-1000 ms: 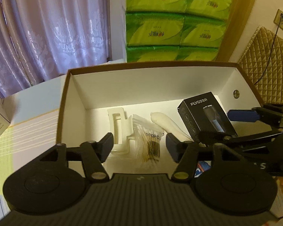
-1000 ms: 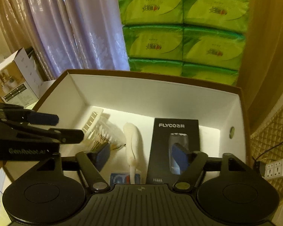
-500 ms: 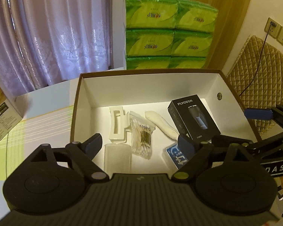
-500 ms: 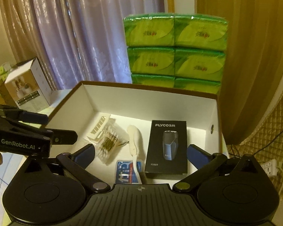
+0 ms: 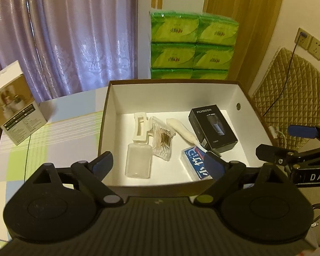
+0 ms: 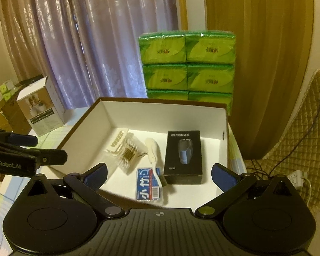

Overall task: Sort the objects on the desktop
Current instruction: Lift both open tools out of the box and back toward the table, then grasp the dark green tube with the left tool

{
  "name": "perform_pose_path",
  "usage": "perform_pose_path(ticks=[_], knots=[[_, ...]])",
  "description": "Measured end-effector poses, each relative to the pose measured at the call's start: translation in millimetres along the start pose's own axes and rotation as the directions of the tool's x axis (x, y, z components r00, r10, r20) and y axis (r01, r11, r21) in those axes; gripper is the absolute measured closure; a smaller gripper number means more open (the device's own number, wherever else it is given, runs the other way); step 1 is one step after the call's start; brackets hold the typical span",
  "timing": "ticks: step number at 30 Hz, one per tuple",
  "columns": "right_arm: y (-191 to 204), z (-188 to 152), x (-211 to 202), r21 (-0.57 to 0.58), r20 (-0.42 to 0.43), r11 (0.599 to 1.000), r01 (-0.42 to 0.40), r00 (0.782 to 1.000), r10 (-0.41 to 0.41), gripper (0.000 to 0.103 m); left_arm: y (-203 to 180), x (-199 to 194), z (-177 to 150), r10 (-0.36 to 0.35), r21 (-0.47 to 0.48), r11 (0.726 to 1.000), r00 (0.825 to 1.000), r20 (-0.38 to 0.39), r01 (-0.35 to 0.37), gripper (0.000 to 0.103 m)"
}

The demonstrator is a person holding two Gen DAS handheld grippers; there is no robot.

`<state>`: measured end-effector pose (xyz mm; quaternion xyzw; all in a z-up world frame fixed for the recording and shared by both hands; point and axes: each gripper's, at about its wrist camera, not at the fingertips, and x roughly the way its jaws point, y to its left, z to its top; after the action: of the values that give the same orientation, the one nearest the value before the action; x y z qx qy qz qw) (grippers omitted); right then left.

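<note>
Both grippers wide open & empty, left gripper (image 5: 157,163) nearer the clear bottle (image 5: 138,160), which lies in the box (image 5: 204,82) at its 12 o'clock w/ long axis running 12–6, right gripper (image 6: 159,173) over the blue pack (image 6: 149,184).

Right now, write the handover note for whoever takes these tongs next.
Left tongs: open, empty, above the near edge of the cardboard box.
Right tongs: open, empty, also at the near edge.
In the box: white hair claw clip, bag of cotton swabs, clear plastic bottle, white toothbrush, blue card pack, black Flyco shaver box.
On the table left of the box: a white product carton.
Done: six items boxed.
Left: possibly the carton; nothing else loose is visible.
</note>
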<state>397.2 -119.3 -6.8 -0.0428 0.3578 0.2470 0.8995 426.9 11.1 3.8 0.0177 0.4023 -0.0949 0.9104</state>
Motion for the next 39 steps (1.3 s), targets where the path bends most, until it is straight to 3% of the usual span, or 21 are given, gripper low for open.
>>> perform_pose_path(ticks=[18,31,39], knots=[[21.3,-38.6,-80.5,0.013,0.055,1.000,-0.015,0.998,0.015,0.002,-5.2,-93.2,-59.1,-0.004,-0.038,0.999,0.996,0.087,0.008,0.013],[31.0,-93.2,-108.6,0.011,0.010,1.000,0.002,1.000,-0.003,0.002,-13.8,-113.8,-121.2,-0.025,-0.003,1.000,0.999,0.032,0.025,0.014],[31.2,-127.9,-108.3,0.026,-0.062,1.000,0.014,0.998,-0.012,0.002,-14.9,-112.9,-153.5,-0.039,0.002,0.999,0.999,-0.017,0.039,0.015]])
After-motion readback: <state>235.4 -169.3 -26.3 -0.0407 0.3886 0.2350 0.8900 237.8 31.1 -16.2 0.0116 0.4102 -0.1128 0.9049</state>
